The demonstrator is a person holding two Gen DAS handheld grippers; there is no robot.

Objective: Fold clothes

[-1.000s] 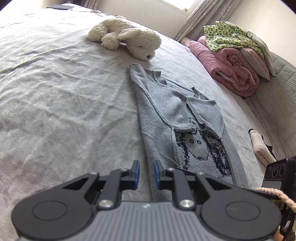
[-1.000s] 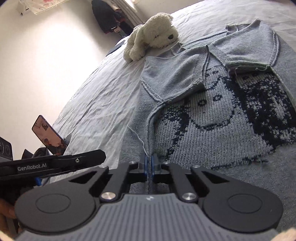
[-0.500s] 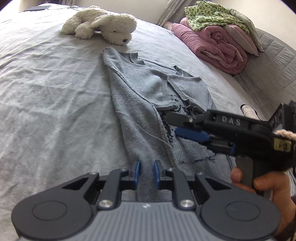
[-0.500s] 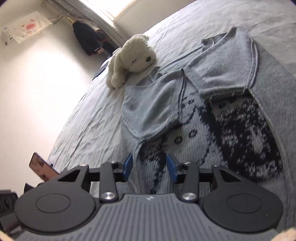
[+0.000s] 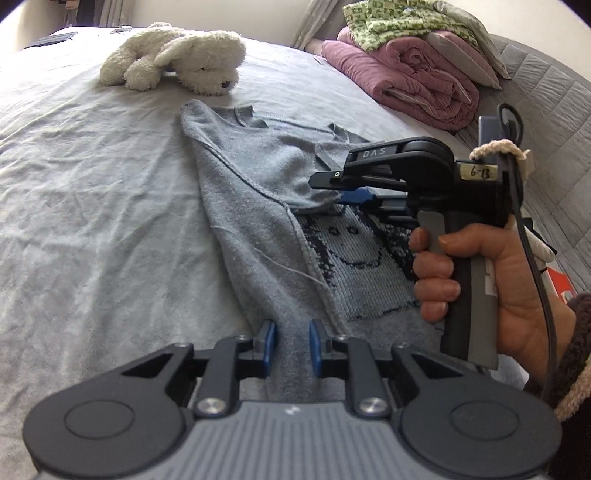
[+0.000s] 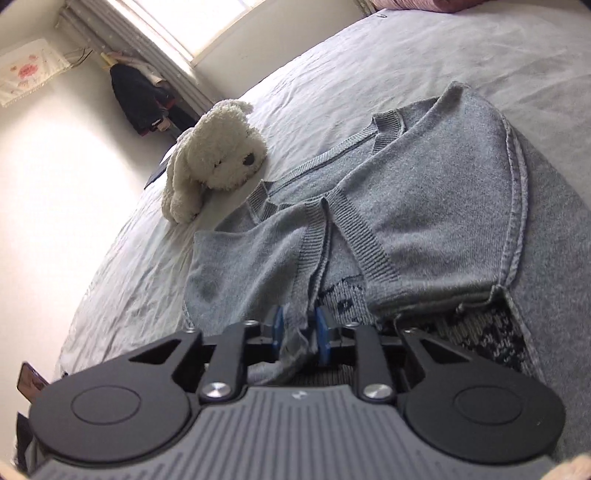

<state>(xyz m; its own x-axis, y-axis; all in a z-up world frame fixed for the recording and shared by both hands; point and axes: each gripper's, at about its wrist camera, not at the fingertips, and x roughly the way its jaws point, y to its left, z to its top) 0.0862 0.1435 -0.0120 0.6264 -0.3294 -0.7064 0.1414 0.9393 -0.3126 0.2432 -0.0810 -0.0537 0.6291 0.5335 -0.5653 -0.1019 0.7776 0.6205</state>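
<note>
A wide bed [image 5: 92, 206] under a wrinkled pale grey sheet fills both views. On it lies a grey knitted sweater [image 5: 258, 221] with a dark navy face pattern, its sleeves folded inward over the front. Just beyond the collar rests a cream plush toy dog [image 5: 177, 59]. At the bed's far edge sits a rolled pink quilt [image 5: 413, 81] with a green-and-white patterned cloth [image 5: 399, 22] stacked on top. Behind the bed — a bright window [image 6: 207, 22] and a white wall. The left tongs [image 5: 291, 345] hang slightly apart over the sweater's hem, gripping nothing. The right tongs [image 6: 299, 330], held in a hand [image 5: 476, 273], are closing around a sleeve's ribbed cuff [image 6: 295, 332].
</note>
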